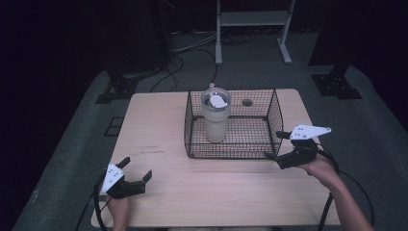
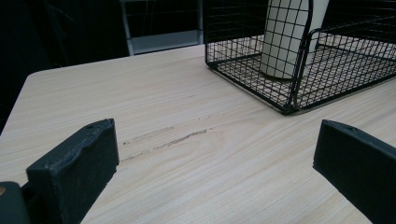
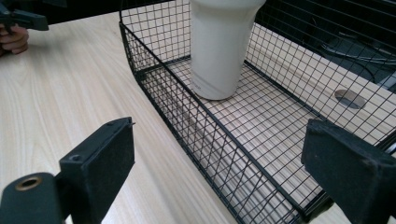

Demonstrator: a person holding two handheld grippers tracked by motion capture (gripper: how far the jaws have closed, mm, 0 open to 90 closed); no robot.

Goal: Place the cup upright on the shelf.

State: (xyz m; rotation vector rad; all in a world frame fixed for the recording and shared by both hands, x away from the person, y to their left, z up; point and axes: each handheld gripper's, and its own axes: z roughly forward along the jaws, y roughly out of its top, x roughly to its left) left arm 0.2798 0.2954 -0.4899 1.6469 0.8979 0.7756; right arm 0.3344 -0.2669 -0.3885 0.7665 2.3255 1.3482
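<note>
Dark floor and black stands ring a pale wooden table (image 1: 159, 192), with a white metal frame (image 1: 252, 19) standing well behind it. On the far half of the table sits a black wire basket (image 1: 275, 111), and just past its far wall a small round hole (image 1: 247, 102) shows in the tabletop. A faint dark scuff (image 2: 182, 137) marks the wood between the basket and the near left corner.

Much of the near half of the table lies bare. The left gripper (image 1: 138, 171) hovers by the near left corner, well apart from the basket, its jaws spread wide with nothing between them. The right gripper (image 1: 275, 144) sits just beside the basket's near right corner, jaws likewise wide apart and empty; in its own view the basket's corner wire runs between the two jaws (whether a jaw touches the mesh I cannot tell).

Inside the basket, toward its far left side, stands a cream tumbler (image 1: 215, 120), upright, tapering toward the base, with a clear lid (image 1: 216, 99) on top. The mesh walls rise about half its height.
</note>
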